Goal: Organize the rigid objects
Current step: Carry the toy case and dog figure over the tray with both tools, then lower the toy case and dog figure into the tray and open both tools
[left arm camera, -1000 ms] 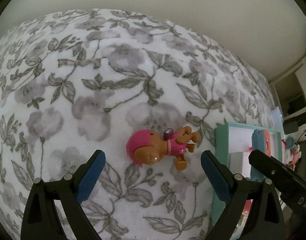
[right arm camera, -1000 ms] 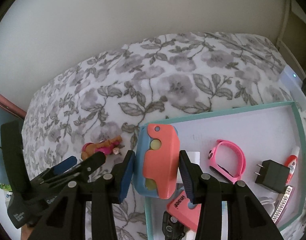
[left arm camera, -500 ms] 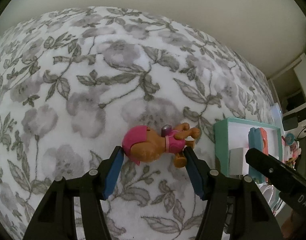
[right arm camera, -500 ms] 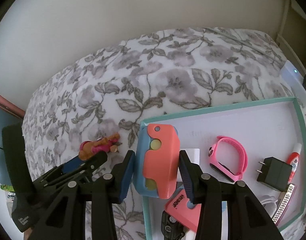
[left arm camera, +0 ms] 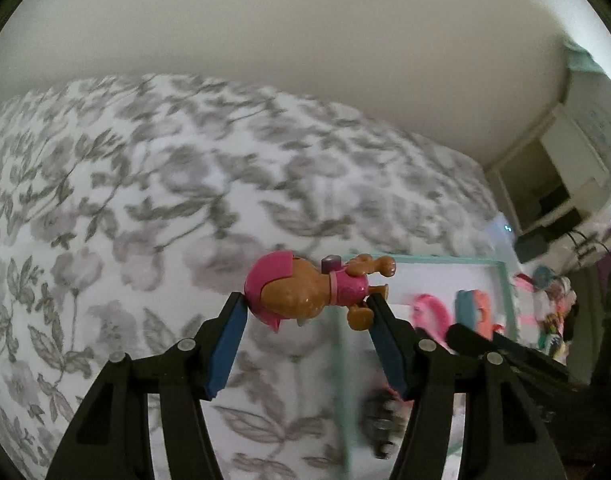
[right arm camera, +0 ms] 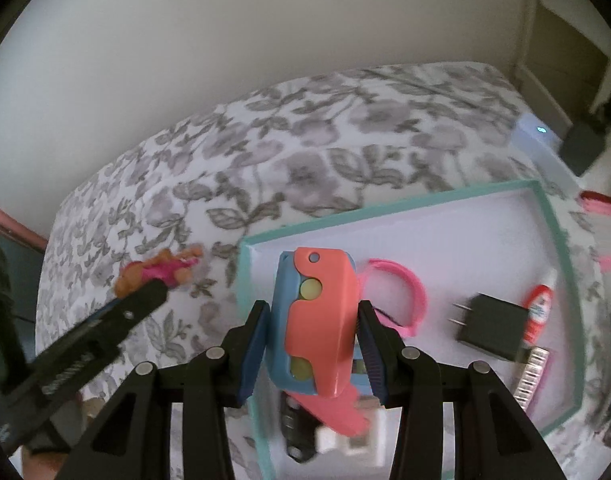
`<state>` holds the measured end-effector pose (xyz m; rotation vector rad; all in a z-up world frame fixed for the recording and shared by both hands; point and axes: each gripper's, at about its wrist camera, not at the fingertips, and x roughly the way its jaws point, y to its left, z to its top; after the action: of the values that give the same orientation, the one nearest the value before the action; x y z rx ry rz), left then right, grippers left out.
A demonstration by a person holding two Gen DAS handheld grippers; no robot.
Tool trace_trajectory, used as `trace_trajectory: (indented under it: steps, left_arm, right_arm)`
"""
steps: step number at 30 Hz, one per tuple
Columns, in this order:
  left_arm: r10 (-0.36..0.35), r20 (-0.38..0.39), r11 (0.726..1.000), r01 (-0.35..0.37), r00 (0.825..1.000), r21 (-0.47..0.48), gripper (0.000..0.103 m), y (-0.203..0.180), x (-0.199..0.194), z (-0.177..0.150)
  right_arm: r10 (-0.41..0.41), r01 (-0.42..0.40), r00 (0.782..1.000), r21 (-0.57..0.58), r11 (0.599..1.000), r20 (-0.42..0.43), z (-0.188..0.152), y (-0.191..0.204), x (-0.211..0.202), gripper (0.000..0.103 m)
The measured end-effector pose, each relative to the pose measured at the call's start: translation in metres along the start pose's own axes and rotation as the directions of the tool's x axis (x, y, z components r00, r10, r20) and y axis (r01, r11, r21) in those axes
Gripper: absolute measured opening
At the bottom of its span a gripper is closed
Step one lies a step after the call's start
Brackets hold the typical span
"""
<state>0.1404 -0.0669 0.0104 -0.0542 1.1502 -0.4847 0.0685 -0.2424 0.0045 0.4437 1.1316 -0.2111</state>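
While the toy dog (left arm camera: 305, 296) is clamped in the left tool (left arm camera: 307, 312) above the bedspread (left arm camera: 145, 200), the blue-and-coral case (right arm camera: 315, 320) is gripped by the right tool (right arm camera: 313, 328) over the teal tray (right arm camera: 553, 216), a pink band (right arm camera: 409, 292) and black charger (right arm camera: 491, 330) lying beyond it

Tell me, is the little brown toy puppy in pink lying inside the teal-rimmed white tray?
No, the brown toy puppy is clamped between the left gripper's blue pads, outside the tray.

Tray (right arm camera: 553, 216) on bedspread (right arm camera: 305, 152); charger (right arm camera: 491, 330) and wristband (right arm camera: 415, 292) inside it
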Motion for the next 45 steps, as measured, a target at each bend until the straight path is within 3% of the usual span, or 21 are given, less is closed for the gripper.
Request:
trace_trajectory:
  steps: [7, 15, 25, 30, 36, 39, 40, 42, 45]
  left_arm:
    - [-0.135, -0.052, 0.99, 0.137, 0.99, 0.038, 0.063, -0.055, 0.003, -0.014]
    - [-0.13, -0.099, 0.985, 0.14, 0.987, 0.102, 0.063, -0.097, 0.011, -0.034]
    - [-0.117, -0.111, 0.987, 0.129, 0.987, 0.1, 0.063, -0.099, 0.015, -0.045]
    - [-0.058, -0.087, 0.992, 0.067, 0.995, 0.105, 0.063, -0.094, 0.008, -0.05]
    - [0.087, -0.031, 0.992, -0.084, 0.996, 0.093, 0.072, -0.074, -0.002, -0.055]
    - [0.139, -0.016, 0.988, -0.137, 0.99, 0.068, 0.075, -0.061, -0.004, -0.061]
    - [0.156, -0.01, 0.986, -0.155, 0.988, 0.06, 0.084, -0.056, -0.005, -0.063]
    - [0.197, 0.003, 0.979, -0.196, 0.98, 0.048, 0.091, -0.046, -0.007, -0.067]
    - [0.24, 0.013, 0.97, -0.24, 0.971, 0.034, 0.092, -0.033, -0.012, -0.074]
  right_arm:
    - [-0.062, 0.062, 0.998, 0.065, 0.996, -0.007, -0.015, -0.041, -0.015, 0.047]
    - [-0.123, 0.126, 0.991, 0.09, 0.988, -0.043, -0.038, -0.07, -0.018, 0.047]
    - [-0.122, 0.127, 0.991, 0.092, 0.988, -0.063, -0.053, -0.08, -0.015, 0.047]
    - [-0.124, 0.13, 0.99, 0.089, 0.988, -0.069, -0.058, -0.081, -0.013, 0.048]
    - [-0.135, 0.137, 0.99, 0.063, 0.989, -0.035, -0.064, -0.076, -0.017, 0.05]
    - [-0.127, 0.128, 0.992, 0.051, 0.99, -0.025, -0.068, -0.072, -0.018, 0.064]
    - [-0.126, 0.126, 0.992, 0.045, 0.991, -0.02, -0.07, -0.07, -0.019, 0.065]
    - [-0.122, 0.123, 0.992, 0.031, 0.992, -0.007, -0.073, -0.066, -0.021, 0.068]
    - [-0.121, 0.12, 0.993, 0.014, 0.993, 0.009, -0.079, -0.06, -0.024, 0.08]
